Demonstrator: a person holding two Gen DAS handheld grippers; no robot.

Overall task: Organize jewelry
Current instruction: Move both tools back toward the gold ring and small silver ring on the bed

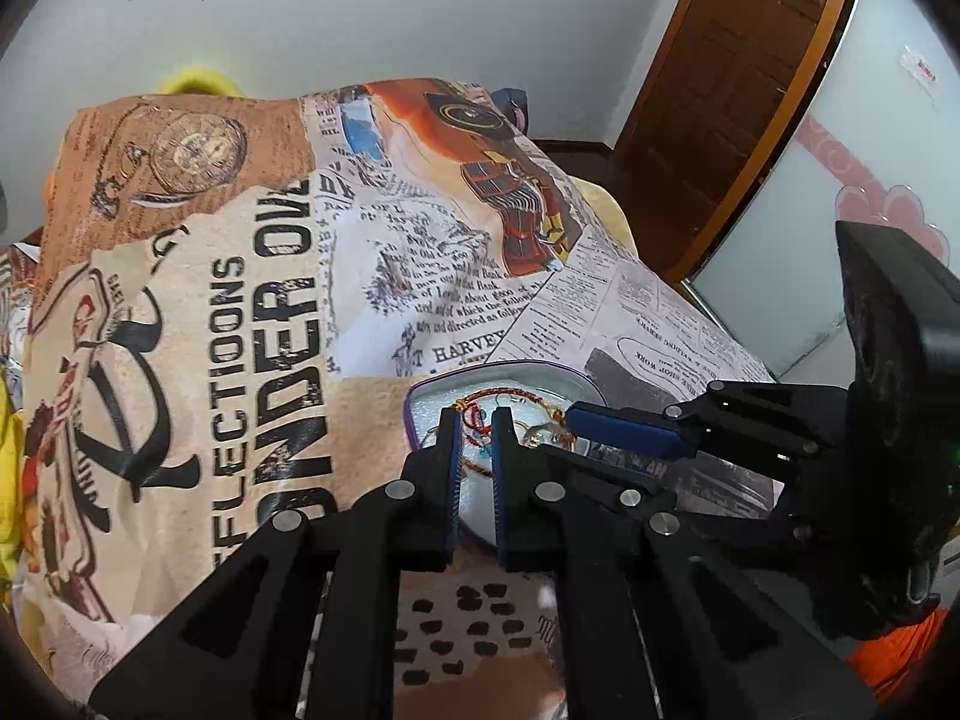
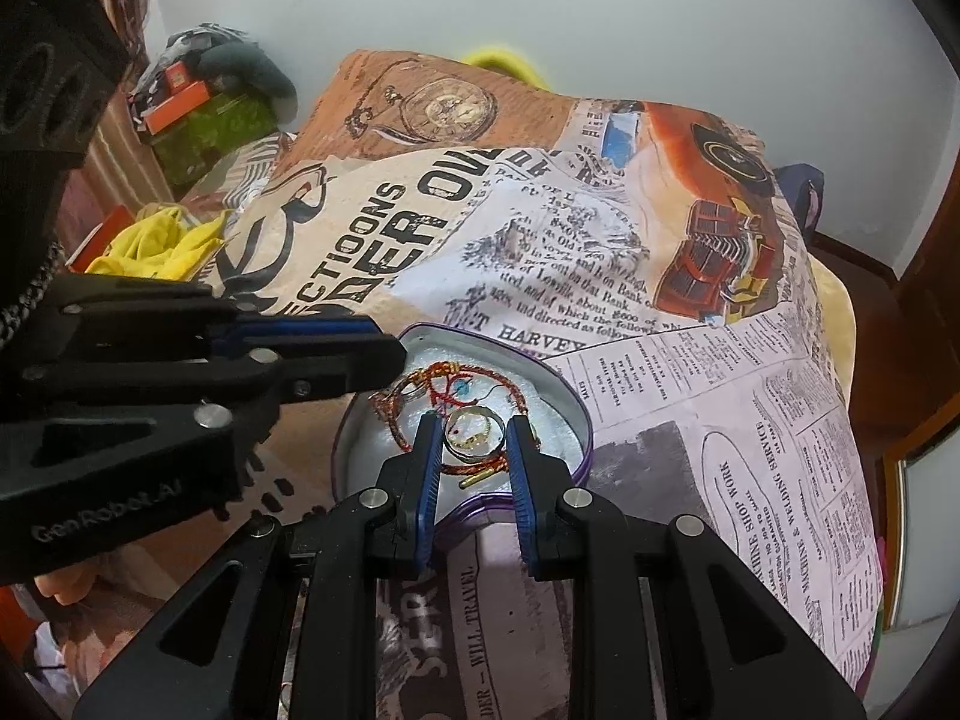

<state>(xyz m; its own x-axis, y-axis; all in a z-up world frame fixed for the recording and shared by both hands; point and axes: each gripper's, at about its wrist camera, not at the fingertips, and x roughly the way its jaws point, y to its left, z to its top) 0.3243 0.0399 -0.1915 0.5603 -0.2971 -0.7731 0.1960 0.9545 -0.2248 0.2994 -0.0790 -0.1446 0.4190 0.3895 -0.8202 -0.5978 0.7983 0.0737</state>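
Nearly centred in the right wrist view, a gold ring [image 2: 474, 433] lies among red-and-gold cords [image 2: 447, 396] on the white padding of a heart-shaped tin [image 2: 585, 420]. It sits between the right gripper's [image 2: 471, 429] blue-padded fingertips [image 2: 429, 438], just ahead of them. Whether it rests flat or the pads press it, I cannot tell; the jaws stand a little apart, about the ring's width.

Its round face tilts toward the camera, so no long axis matters; the cords curl around and under it.

Reaching in from the left, the left gripper [image 2: 399, 360] has its jaws closed, its tip over the tin's far-left rim, close to the cords and apparently holding nothing. My judgement is that the right hand is the nearer to the ring.

Under the tin spreads a newspaper-print cloth [image 2: 690, 420].
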